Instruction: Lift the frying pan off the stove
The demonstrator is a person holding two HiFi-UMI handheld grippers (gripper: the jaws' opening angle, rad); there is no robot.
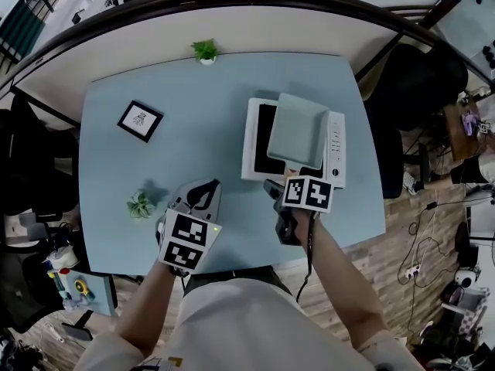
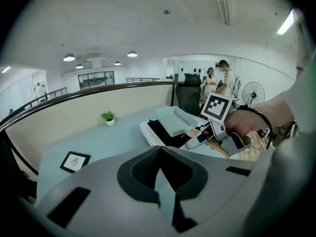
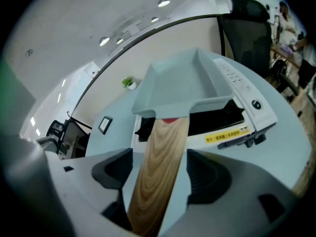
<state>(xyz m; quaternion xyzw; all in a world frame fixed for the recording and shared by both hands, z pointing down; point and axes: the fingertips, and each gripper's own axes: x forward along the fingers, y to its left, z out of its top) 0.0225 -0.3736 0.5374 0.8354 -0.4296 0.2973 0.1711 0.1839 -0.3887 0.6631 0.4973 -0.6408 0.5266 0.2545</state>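
Observation:
A square pale grey-green frying pan (image 1: 298,130) sits on the white stove (image 1: 334,149) at the table's right. In the right gripper view the pan's wooden handle (image 3: 160,167) runs between the jaws of my right gripper (image 3: 159,169). A strip of table shows between the handle and the right jaw, so the jaws stand open around it. In the head view the right gripper (image 1: 288,182) is at the stove's near edge, its marker cube hiding the handle. My left gripper (image 1: 203,195) hovers over the table to the left, shut (image 2: 159,177) with nothing in it.
On the pale blue table (image 1: 193,153) are a framed picture (image 1: 140,120), a small plant (image 1: 141,205) near the left gripper and a potted plant (image 1: 206,51) at the far edge. A dark office chair (image 1: 418,83) stands to the right. The table's near edge lies just behind both grippers.

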